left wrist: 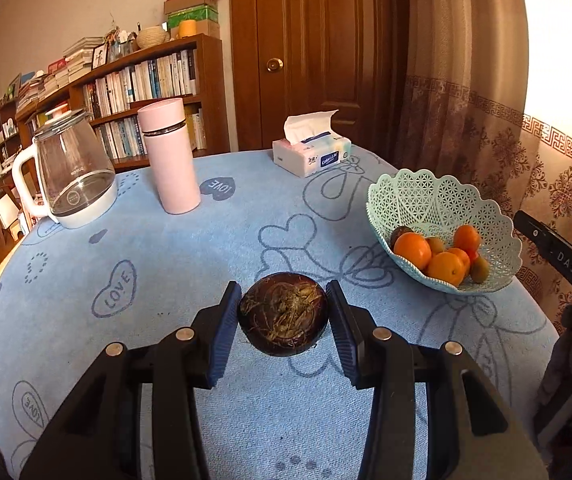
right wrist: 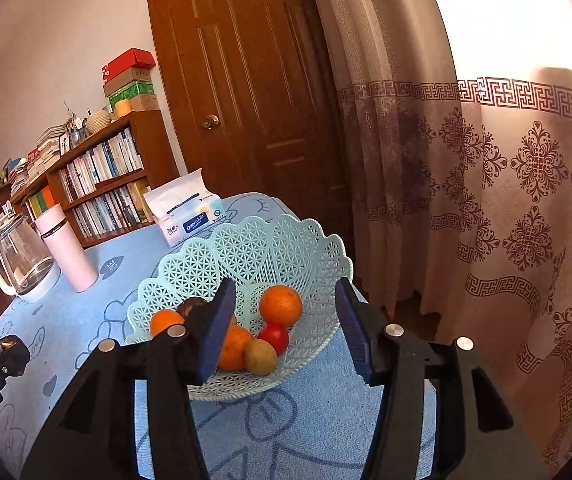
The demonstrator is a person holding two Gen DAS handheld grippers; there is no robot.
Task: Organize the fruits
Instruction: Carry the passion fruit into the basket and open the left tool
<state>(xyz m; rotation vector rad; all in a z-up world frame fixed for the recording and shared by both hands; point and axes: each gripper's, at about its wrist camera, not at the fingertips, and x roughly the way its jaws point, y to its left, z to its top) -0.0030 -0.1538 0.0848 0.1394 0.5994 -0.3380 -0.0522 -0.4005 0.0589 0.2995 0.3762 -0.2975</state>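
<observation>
My left gripper (left wrist: 283,286) is shut on a dark brown round fruit (left wrist: 283,314) with dry fibres on top, held just above the blue tablecloth (left wrist: 189,264). To its right stands a pale green lattice basket (left wrist: 438,192) with oranges (left wrist: 412,250), a kiwi (left wrist: 479,269) and a dark fruit (left wrist: 400,234) inside. In the right wrist view my right gripper (right wrist: 286,285) hangs open over the basket (right wrist: 269,240) with nothing between its pads. Below it lie an orange (right wrist: 280,305), a red fruit (right wrist: 273,338) and a kiwi (right wrist: 260,356).
A glass kettle (left wrist: 73,172), a pink flask (left wrist: 169,156) and a tissue pack (left wrist: 312,152) stand at the table's far side. A patterned curtain (right wrist: 486,200) hangs close behind the basket. Beyond are a wooden door (left wrist: 314,52) and a bookshelf (left wrist: 145,84).
</observation>
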